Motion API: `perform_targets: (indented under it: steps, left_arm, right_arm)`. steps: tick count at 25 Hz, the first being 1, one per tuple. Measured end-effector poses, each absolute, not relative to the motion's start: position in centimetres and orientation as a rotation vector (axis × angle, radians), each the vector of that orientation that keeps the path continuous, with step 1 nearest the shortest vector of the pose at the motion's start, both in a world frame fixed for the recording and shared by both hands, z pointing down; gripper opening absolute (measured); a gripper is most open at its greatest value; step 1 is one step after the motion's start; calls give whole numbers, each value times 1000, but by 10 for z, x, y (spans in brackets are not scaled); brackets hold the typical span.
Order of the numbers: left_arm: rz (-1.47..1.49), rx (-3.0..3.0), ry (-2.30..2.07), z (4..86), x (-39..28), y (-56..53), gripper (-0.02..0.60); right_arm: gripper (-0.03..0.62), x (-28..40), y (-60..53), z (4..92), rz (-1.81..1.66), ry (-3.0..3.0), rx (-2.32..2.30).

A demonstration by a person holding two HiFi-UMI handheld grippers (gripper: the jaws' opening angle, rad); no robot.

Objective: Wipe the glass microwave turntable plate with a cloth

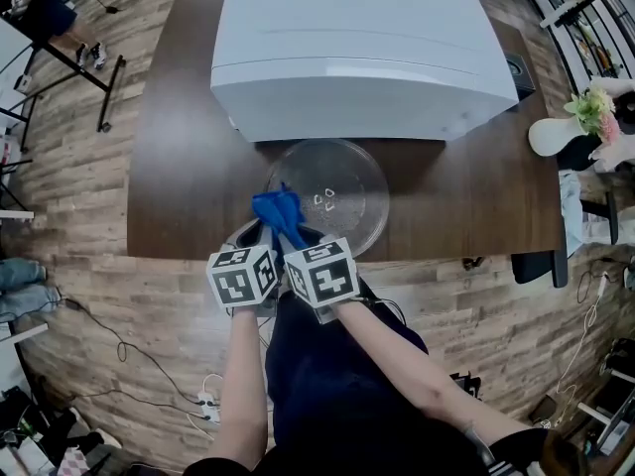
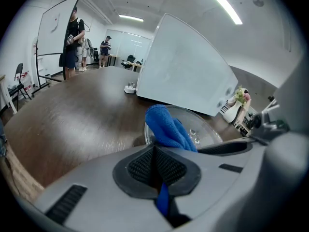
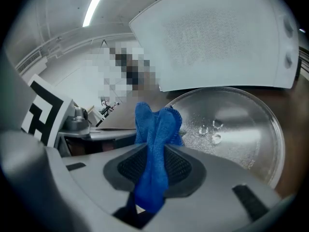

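Blue cloth (image 1: 279, 211) is pinched by left claw (image 2: 157, 172) and right claw (image 3: 152, 168), side-by-side.

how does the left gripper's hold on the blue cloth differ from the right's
The left gripper pinches only a thin strip of the blue cloth; the right gripper clamps a thick fold. The left gripper's jaws almost meet; the right gripper's are wedged apart. Both are shut on that one cloth, by the glass plate.

The turntable plate (image 1: 342, 191) lies on the counter (image 1: 179, 167), just before the microwave (image 1: 357, 48); the cloth (image 1: 278, 211) sits over its near-left rim.
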State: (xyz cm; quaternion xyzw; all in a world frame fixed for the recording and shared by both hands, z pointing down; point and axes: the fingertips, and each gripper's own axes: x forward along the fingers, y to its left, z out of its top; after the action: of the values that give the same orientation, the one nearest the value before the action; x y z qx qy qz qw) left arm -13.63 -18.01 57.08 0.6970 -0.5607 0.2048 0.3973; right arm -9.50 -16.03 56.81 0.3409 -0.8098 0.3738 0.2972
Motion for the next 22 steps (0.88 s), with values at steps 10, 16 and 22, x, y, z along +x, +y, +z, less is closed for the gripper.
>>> perform_targets:
  steps: [10,16,22]
  left_arm:
    - [527,1774,-1423,570,-136,-180,2]
    - [528,1776,-1419,570,-137,-179,2]
    - [523,1771,-1410,570,-137,-179,2]
  right_arm:
    - [93,-59,-160,567,872,-2131,984]
    - [94,-25,-163,566,835,-2100,1029]
    - [94,9,-168,565,789,-2070,1067]
